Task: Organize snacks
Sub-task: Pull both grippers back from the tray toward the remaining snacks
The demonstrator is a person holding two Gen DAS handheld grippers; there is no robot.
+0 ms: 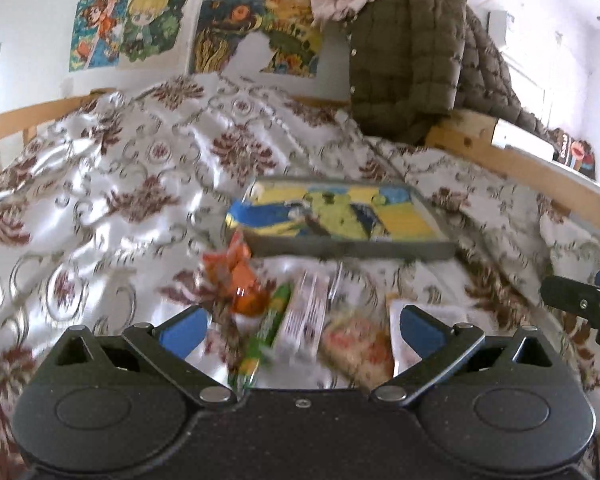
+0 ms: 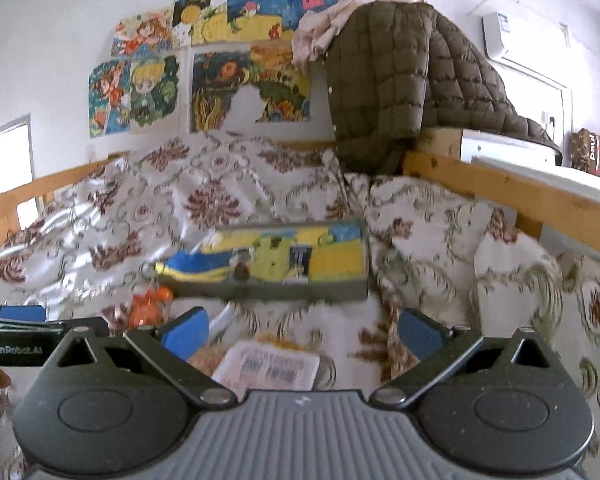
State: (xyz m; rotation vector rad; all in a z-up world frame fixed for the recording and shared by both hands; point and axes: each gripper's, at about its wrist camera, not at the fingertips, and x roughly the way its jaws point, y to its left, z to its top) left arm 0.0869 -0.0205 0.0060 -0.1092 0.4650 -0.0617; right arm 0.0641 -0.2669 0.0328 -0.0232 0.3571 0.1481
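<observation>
Several snacks lie on a floral bedspread [image 1: 120,184] in front of a flat tin box [image 1: 340,216] with a yellow and blue picture lid. In the left wrist view I see an orange packet [image 1: 240,280], a green stick [image 1: 268,328], a white bar [image 1: 306,316] and a clear pack of biscuits [image 1: 360,344]. My left gripper [image 1: 300,328] is open just above them, holding nothing. In the right wrist view my right gripper [image 2: 300,332] is open over a white labelled packet [image 2: 270,364], with the tin box [image 2: 268,260] beyond and the orange packet [image 2: 150,306] to the left.
A wooden bed rail [image 2: 520,196] runs along the right and back. A brown quilted jacket [image 2: 384,80] hangs over the corner post. Drawings [image 2: 160,92] cover the wall. The right gripper's tip [image 1: 580,304] shows at the left view's right edge; the left gripper [image 2: 20,328] at the right view's left.
</observation>
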